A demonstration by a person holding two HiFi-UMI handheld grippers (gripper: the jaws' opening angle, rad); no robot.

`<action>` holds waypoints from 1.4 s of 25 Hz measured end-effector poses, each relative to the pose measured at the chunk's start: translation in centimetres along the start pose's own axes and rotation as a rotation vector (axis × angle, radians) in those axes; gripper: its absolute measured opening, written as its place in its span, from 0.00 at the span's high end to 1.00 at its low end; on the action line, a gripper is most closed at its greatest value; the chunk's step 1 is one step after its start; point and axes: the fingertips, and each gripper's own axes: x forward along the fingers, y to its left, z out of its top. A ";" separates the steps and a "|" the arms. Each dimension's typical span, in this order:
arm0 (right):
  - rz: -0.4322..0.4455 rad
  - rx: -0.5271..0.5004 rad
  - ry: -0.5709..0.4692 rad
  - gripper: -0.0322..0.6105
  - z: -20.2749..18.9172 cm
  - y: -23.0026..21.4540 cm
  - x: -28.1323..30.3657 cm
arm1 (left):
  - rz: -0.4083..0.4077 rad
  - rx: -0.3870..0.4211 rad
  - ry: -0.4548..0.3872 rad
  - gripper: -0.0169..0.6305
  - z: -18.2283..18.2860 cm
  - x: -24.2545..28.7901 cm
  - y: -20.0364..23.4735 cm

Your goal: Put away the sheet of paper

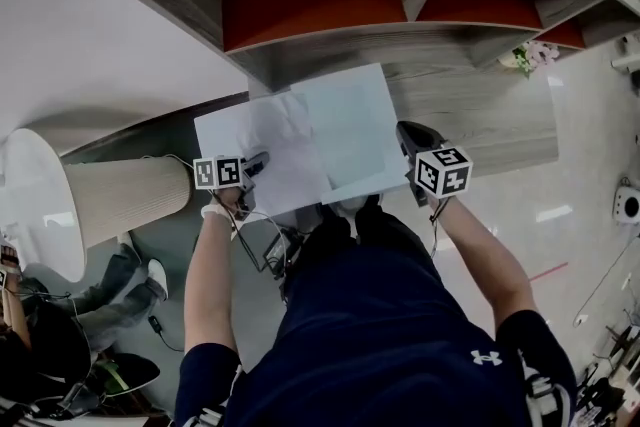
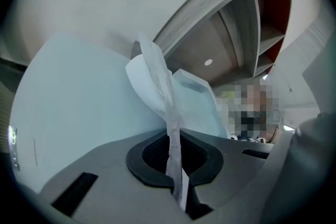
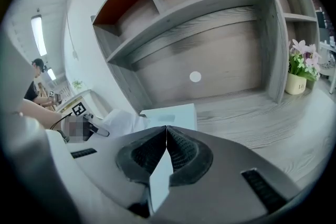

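Observation:
The pale blue-white sheet of paper (image 1: pixel 310 140) is held up flat in front of the grey shelf unit (image 1: pixel 330 40), between my two grippers. My left gripper (image 1: pixel 257 164) is shut on the sheet's crumpled left edge. In the left gripper view the paper (image 2: pixel 79 97) fills the left side and a creased strip of it runs down between the closed jaws of the left gripper (image 2: pixel 175 165). My right gripper (image 1: pixel 406 133) is shut on the sheet's right edge. In the right gripper view the sheet (image 3: pixel 169 115) passes edge-on through the closed right gripper (image 3: pixel 166 136).
The shelf unit (image 3: pixel 210 50) has open compartments with red back panels and a wide wooden lower ledge. A small pot of flowers (image 1: pixel 528 57) (image 3: pixel 300 73) stands at the ledge's right end. A round white table (image 1: pixel 40 205) and a seated person are at the lower left.

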 end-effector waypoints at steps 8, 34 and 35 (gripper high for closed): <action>-0.067 0.033 0.005 0.93 -0.9 0.3 0.0 | -0.119 -0.076 0.000 0.95 0.8 3.2 -2.3; -0.209 0.099 -0.109 0.93 -0.9 -3.0 -7.0 | -0.235 -0.145 0.101 0.95 1.7 13.3 -9.4; -0.213 0.103 -0.111 0.93 -1.0 -3.1 -7.2 | -0.237 -0.148 0.104 0.95 1.7 13.6 -9.5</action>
